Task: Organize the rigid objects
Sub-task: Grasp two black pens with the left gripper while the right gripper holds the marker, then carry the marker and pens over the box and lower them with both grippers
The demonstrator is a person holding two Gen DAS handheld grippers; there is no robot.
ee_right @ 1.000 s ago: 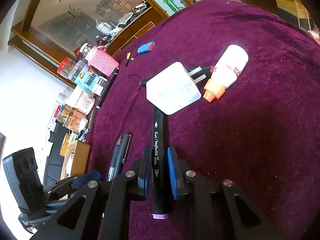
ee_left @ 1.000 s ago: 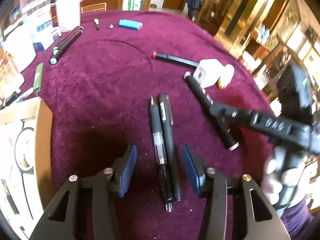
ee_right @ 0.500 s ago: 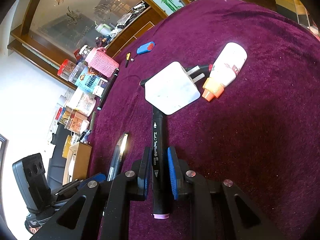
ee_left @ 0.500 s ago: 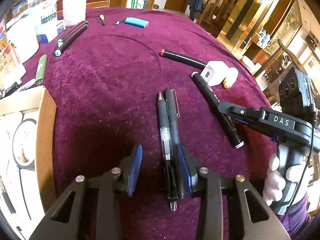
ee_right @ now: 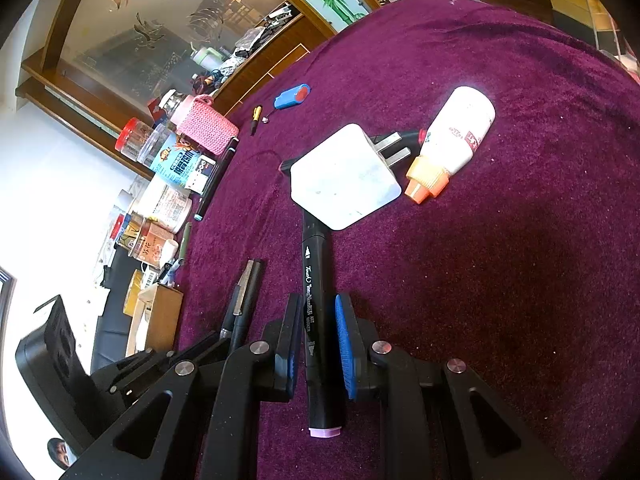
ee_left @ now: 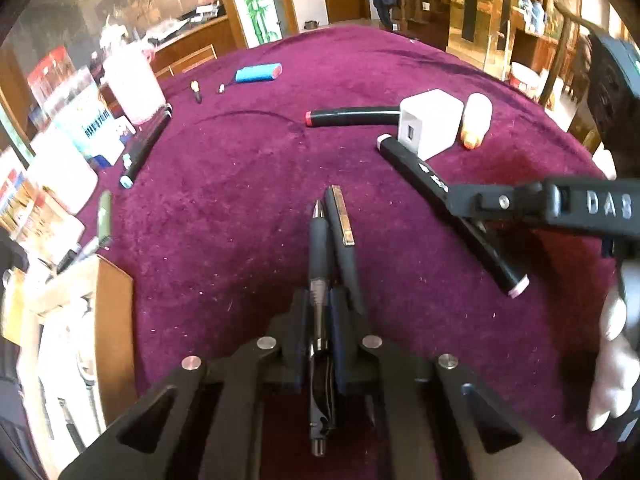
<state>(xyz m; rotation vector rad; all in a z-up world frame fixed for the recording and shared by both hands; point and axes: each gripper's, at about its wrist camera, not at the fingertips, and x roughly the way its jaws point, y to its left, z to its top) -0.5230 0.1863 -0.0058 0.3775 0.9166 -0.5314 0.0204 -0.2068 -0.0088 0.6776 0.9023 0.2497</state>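
My left gripper (ee_left: 320, 300) is shut on a black gel pen (ee_left: 319, 248). A second black pen with a metal clip (ee_left: 344, 240) lies right beside it, against the right finger. My right gripper (ee_right: 318, 312) is closed around a black art marker (ee_right: 316, 276) with a pink end cap; the pads stand close to its barrel. The marker's far end runs under a white plug adapter (ee_right: 346, 176). The marker (ee_left: 440, 196) and the right gripper (ee_left: 480, 202) also show in the left wrist view.
A white glue bottle with an orange cap (ee_right: 452, 140) lies right of the adapter. A red-capped black marker (ee_left: 348, 117), a blue lighter (ee_left: 258, 73) and more markers (ee_left: 146, 146) lie on the purple cloth (ee_left: 240, 184). Jars and boxes (ee_right: 176, 164) crowd the left edge.
My left gripper closed from wide open onto the gel pen and lifted the view a little. The right gripper stayed on the marker, its pads slightly further apart.
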